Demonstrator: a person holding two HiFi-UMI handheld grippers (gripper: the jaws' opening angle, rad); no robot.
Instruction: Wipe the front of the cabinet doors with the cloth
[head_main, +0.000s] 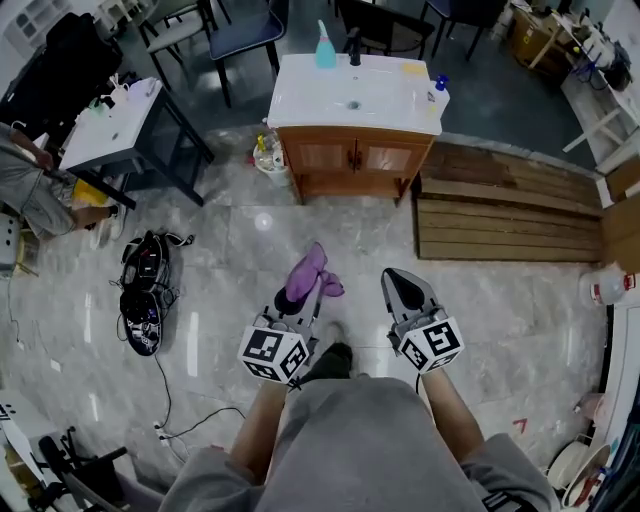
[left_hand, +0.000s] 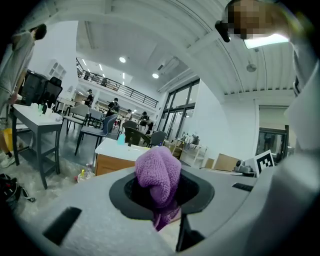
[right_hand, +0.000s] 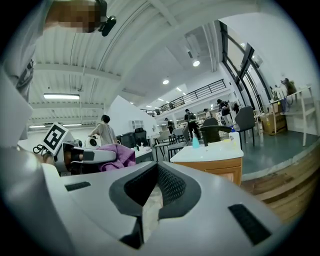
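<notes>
A purple cloth (head_main: 309, 274) is clamped in my left gripper (head_main: 297, 297), which is shut on it; the cloth (left_hand: 159, 176) bulges up between the jaws in the left gripper view. My right gripper (head_main: 400, 288) is shut and empty, its jaws close together with a thin gap in the right gripper view (right_hand: 152, 197). The wooden cabinet (head_main: 355, 160) with two doors and dark handles stands ahead under a white sink top (head_main: 390, 105), well beyond both grippers. It shows as the cabinet (left_hand: 109, 163) at left and the cabinet (right_hand: 220, 167) at right.
A teal bottle (head_main: 325, 48) and a tap stand on the sink top. Wooden planks (head_main: 510, 215) lie right of the cabinet. A bag of bottles (head_main: 267, 155) sits at its left. A black bag and cables (head_main: 143, 290) lie left on the floor. A person (head_main: 35, 190) stands by a dark table (head_main: 120, 130).
</notes>
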